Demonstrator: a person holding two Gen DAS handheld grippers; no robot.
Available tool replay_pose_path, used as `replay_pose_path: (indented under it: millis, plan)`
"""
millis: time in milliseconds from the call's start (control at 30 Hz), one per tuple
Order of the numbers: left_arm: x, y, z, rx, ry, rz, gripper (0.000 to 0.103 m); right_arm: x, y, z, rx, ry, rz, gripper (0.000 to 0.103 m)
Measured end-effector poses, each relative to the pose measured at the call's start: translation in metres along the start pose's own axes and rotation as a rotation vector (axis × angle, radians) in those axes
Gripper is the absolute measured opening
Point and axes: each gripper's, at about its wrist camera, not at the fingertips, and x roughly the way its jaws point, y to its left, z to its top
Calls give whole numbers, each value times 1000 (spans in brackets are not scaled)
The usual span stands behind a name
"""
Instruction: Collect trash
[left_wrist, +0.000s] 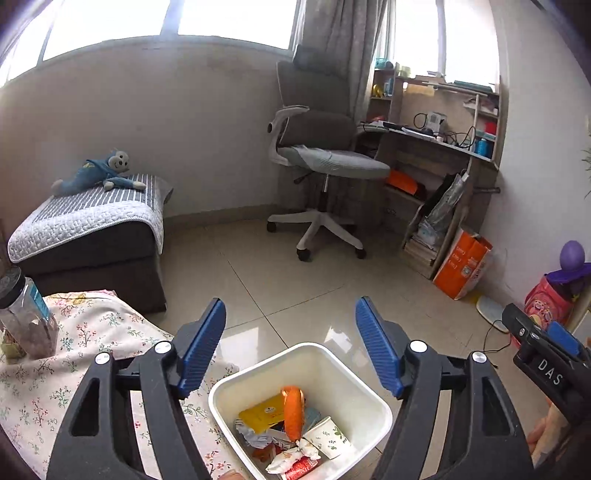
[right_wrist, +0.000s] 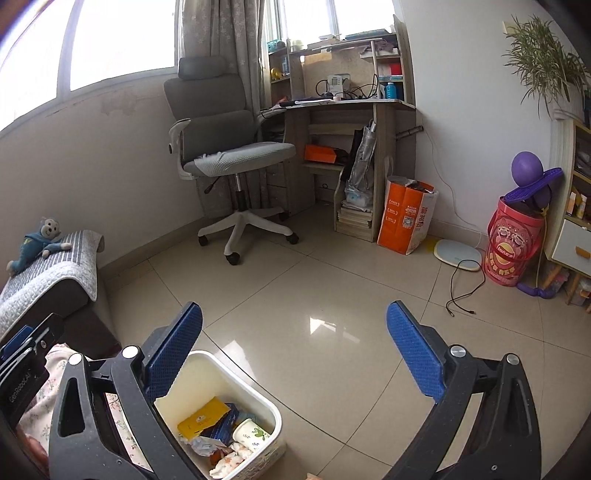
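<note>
White plastic marks the task's target: the bin (left_wrist: 301, 410) stands on the tiled floor (left_wrist: 295, 280), just beside the table with the floral cloth (left_wrist: 74, 354), and already holds a yellow card box (left_wrist: 260, 410), crumpled paper (left_wrist: 251, 434), a printed paper cup (left_wrist: 327, 437) and other scraps. Going from the left, a clear jar (left_wrist: 26, 317) stands on the cloth, well apart from the bin. Next comes the left gripper (left_wrist: 290, 350), its blue pads spread wide with nothing pressed between them; it hangs over the bin's near rim, pointing forward and down, so the bin lies directly below and slightly ahead of it. An orange piece (left_wrist: 293, 411) shows upright in the bin mouth, its long axis running near vertical; it touches neither pad, and whether it is falling or propped on the rubbish I cannot tell. Further right, the right gripper (right_wrist: 293, 349) also stands fully open and empty, aimed at bare floor, with the bin under its left finger only. Judging from this, the left hand is the nearer one to both bin and table, and any remaining trash would lie back toward the table side, to the left; no loose trash shows on the visible cloth. Beyond, the office chair (right_wrist: 229, 147) and desk (right_wrist: 351, 107) stand well away.
</note>
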Motion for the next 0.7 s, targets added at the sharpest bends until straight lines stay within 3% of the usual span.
replay_pose_path:
  millis: [100,233,400,567,700]
  plan:
    - [-23,-1,0,49,-46,58,83,-19,4,-1,-1,-39,14,96]
    - [-64,14,-5,34,-142,159,96,-49,21,-3,-25,-79,42,96]
    - [-129,40,-18,41,-323,324,96,-91,54,-10,-60,-130,82,96]
    - [-174,76,-23,26,-328,484,97,-133,92,-19,-116,-179,185,96]
    - [-205,119,-21,-70,-326,533,97,-157,118,-28,-140,-189,258,96]
